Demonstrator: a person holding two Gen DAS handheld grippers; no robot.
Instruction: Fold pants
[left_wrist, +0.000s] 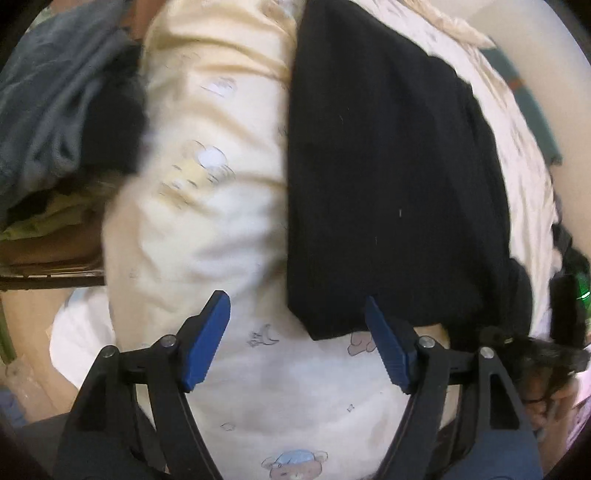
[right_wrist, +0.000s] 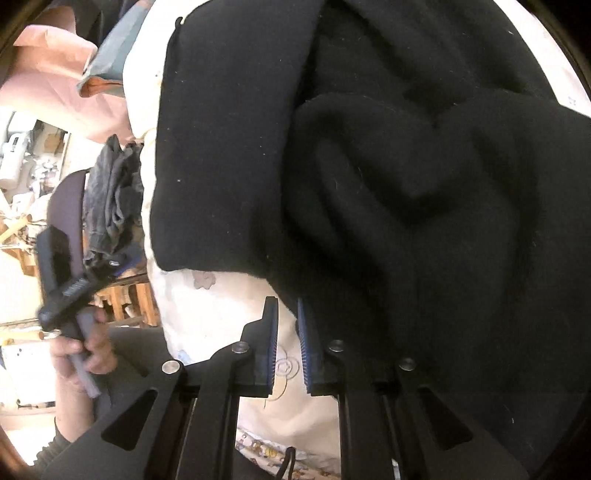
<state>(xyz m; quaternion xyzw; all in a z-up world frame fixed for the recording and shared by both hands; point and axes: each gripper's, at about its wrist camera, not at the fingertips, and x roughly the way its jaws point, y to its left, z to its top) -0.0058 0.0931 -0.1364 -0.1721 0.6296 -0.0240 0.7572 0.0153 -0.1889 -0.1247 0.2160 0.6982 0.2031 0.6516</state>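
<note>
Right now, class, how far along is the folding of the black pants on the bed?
Done: the black pants lie as a long narrow strip on the cream bedsheet, so they look folded lengthwise. In hand: nothing; the left gripper is open over the sheet, and the right gripper, nearly closed, shows only sheet between its fingers. Left: bunched cloth in the right view needs smoothing and folding crosswise.

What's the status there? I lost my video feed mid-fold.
Left gripper open, nothing between the jaws. Right gripper nearly closed, gripping nothing. Black pants flat on the cream bedding. Nothing in the way.
</note>
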